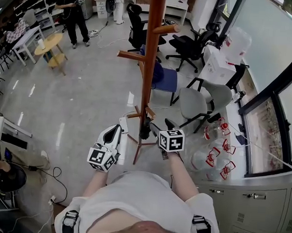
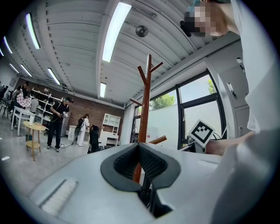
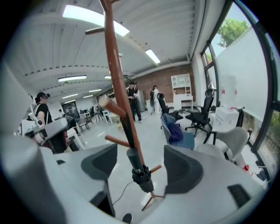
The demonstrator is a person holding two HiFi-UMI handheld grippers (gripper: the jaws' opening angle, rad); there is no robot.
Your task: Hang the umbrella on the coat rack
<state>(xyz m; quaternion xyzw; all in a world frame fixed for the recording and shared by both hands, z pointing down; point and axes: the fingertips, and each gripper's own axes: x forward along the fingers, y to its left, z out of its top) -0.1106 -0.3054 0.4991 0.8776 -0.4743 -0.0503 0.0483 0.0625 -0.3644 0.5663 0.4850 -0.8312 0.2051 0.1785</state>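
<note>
The wooden coat rack (image 1: 149,65) stands right in front of me. A dark folded umbrella (image 1: 144,129) hangs tip-down close against its pole, by the low pegs. My right gripper (image 1: 162,125) is just right of it, jaws open wide and nothing between the pads. In the right gripper view the umbrella (image 3: 136,168) hangs along the pole (image 3: 114,70), beyond the spread jaws of my right gripper (image 3: 140,151). My left gripper (image 1: 117,130) hovers left of the pole. In the left gripper view my left gripper (image 2: 139,146) has its pads meeting at the tips, with the rack (image 2: 146,100) behind.
A blue chair (image 1: 164,79) with a purple cloth stands behind the rack, grey chairs (image 1: 195,105) to the right. Water jugs (image 1: 217,155) crowd the floor by the cabinet (image 1: 248,205). Cables (image 1: 51,174) lie at the left. People (image 1: 75,14) and a round table (image 1: 50,42) are far back.
</note>
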